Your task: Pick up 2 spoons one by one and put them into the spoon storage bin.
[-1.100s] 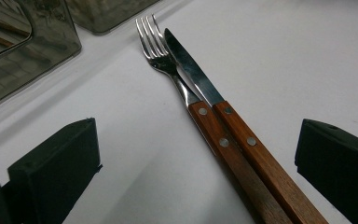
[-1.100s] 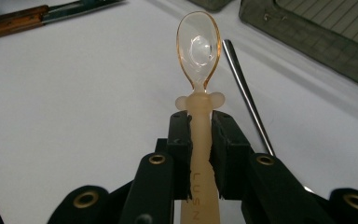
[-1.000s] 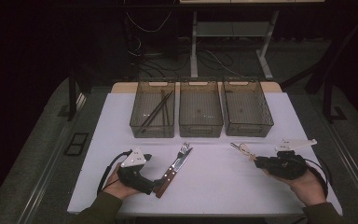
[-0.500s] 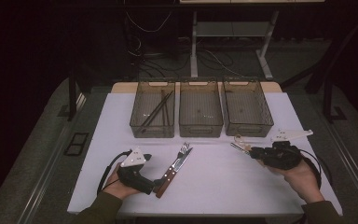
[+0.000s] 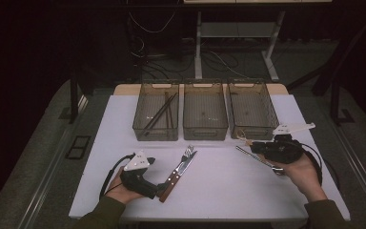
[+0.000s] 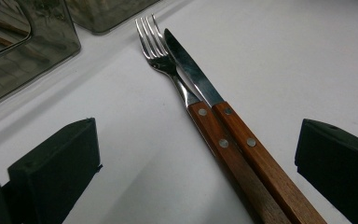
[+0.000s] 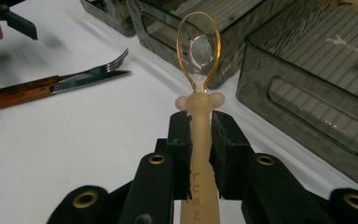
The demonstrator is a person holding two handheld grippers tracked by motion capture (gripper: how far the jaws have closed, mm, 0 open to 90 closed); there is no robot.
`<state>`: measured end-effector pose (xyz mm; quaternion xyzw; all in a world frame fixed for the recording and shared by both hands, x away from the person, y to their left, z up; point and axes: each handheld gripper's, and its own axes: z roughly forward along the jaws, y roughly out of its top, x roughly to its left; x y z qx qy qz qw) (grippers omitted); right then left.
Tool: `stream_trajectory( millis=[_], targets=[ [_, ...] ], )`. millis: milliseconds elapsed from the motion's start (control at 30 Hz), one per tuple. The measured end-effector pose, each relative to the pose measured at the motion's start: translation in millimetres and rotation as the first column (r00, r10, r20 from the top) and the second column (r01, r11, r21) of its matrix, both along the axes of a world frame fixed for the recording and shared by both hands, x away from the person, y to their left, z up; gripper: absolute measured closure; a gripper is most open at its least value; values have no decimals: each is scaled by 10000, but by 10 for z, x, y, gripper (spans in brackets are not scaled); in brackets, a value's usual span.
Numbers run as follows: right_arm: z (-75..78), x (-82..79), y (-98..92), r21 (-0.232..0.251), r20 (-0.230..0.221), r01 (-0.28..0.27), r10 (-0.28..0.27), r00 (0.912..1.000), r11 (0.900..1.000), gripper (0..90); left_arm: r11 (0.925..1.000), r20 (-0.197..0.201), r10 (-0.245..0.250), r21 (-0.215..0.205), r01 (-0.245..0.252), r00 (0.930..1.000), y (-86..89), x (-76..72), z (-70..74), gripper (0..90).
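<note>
Pale, translucent plastic makes up the spoon (image 7: 199,84) that your right tool (image 7: 199,140) has clenched by the handle, with the jaws pressed on either side just below the little collar under the bowl. It hangs over the right half of the counter (image 5: 228,191), close to the front of the right bin (image 5: 251,109), with the bowl pointing toward the bins. Judge it as very light and a bit flexible; the thin amber-rimmed bowl looks like the weak part, so leave it alone and keep your hold on the thicker stem. Smooth plastic may twist between the pads, so a grip near the collar, as now, should steady it best.

Your left tool (image 6: 196,177) is released, with its jaws standing wide on each side of the wooden handles of the fork (image 6: 165,60) and knife (image 6: 191,70), which lie side by side, touching, near the front edge left of centre. Those two will feel heavier and stiff; the riveted wood offers a surer hold than the slick metal.
</note>
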<state>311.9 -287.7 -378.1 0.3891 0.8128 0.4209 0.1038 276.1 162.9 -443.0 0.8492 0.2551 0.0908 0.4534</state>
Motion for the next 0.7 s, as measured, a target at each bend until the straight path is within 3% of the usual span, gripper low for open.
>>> stream_trajectory(
  millis=[700],
  targets=[
    [163, 479, 442, 302, 4, -171, 171, 9999, 9994, 783, 10000, 48, -57, -50, 57, 10000, -1, -7, 6, 0]
  ],
)
